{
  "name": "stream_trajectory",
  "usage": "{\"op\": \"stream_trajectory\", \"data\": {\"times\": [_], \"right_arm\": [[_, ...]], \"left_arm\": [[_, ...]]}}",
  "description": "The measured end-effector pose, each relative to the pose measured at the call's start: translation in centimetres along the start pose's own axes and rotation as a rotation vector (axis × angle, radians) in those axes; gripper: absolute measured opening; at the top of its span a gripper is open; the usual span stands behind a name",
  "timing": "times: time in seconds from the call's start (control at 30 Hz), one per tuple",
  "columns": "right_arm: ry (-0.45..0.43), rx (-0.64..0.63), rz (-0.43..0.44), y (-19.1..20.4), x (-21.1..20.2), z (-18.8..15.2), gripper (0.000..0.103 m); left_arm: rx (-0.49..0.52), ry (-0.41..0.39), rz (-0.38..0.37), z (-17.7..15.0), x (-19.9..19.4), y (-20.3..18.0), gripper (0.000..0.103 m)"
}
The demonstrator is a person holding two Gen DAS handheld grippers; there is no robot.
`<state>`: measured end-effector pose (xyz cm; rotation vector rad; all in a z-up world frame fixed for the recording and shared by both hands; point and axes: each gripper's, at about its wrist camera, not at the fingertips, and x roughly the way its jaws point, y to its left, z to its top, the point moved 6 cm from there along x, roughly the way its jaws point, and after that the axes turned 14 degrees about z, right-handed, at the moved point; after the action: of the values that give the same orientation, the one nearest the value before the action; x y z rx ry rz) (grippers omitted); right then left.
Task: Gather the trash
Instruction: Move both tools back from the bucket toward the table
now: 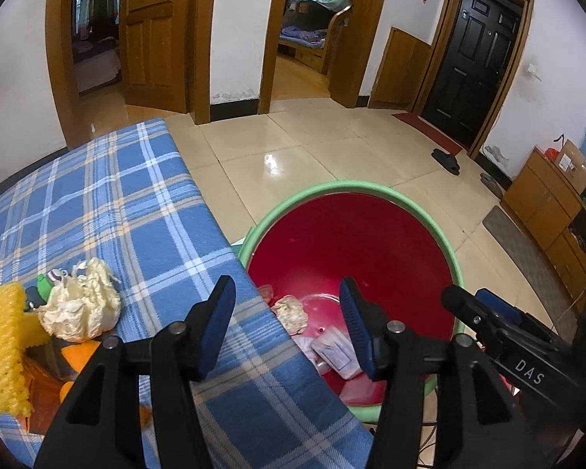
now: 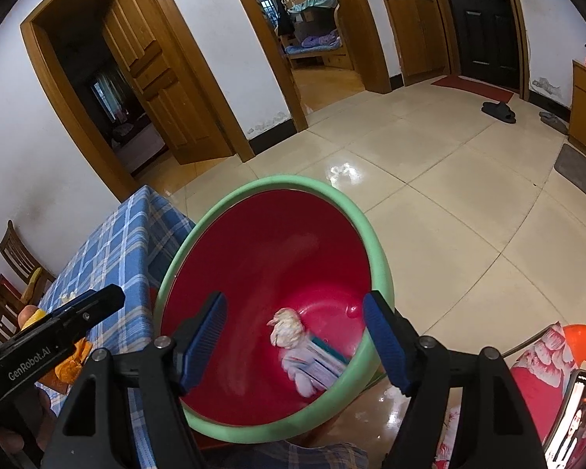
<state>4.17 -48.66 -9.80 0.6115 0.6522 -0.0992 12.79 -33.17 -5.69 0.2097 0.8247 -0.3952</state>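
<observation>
Nearest my left camera: left claw [image 1: 287, 312], blue-padded jaws spread apart, nothing between the pads. It hangs over the near right edge of the worktop and the bin's mouth.

Item: right claw [image 2: 295, 326], jaws likewise released and wide, empty, poised above the bin's opening. Its black tip also shows at the right of my left view.

Item: bin [image 2: 379, 265], red inside with a pale green rim, standing on the tiled floor [image 1: 332, 144] just beside the worktop's right edge. I see it from both cameras.

Item: contents of the bin, lying at its bottom: one crumpled tissue ball [image 2: 287, 326] and, touching it on the near side, a flattened packet [image 2: 316, 367] with pale and teal print. The packet is blurred in my right view.

Item: worktop [image 1: 109, 203], covered with a blue plaid cloth.

Item: trash on the worktop, at the near left: a crumpled white plastic bag [image 1: 84, 306], a yellow foam net sleeve [image 1: 2, 348] left of it, a small green piece [image 1: 45, 283] behind the bag, and orange peel [image 1: 80, 353] just in front of it.

Item: phone [image 2: 574, 414], screen lit, at the near right of my right view.
</observation>
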Motion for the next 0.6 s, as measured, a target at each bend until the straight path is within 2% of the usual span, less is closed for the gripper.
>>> {"op": "stream_trajectory", "data": {"times": [0.33,0.6], "right_arm": [[-0.006,0.003,0.012,1.2,-1.0,-0.5,0.076],[-0.021,-0.024,0.054,3.5,-2.6,-0.7,0.084]], "left_arm": [[-0.037,-0.024,0.014,-0.2,-2.3,2.0,0.055],[-0.062,-0.036,0.027,-0.9,-4.2,4.0,0.055]]}}
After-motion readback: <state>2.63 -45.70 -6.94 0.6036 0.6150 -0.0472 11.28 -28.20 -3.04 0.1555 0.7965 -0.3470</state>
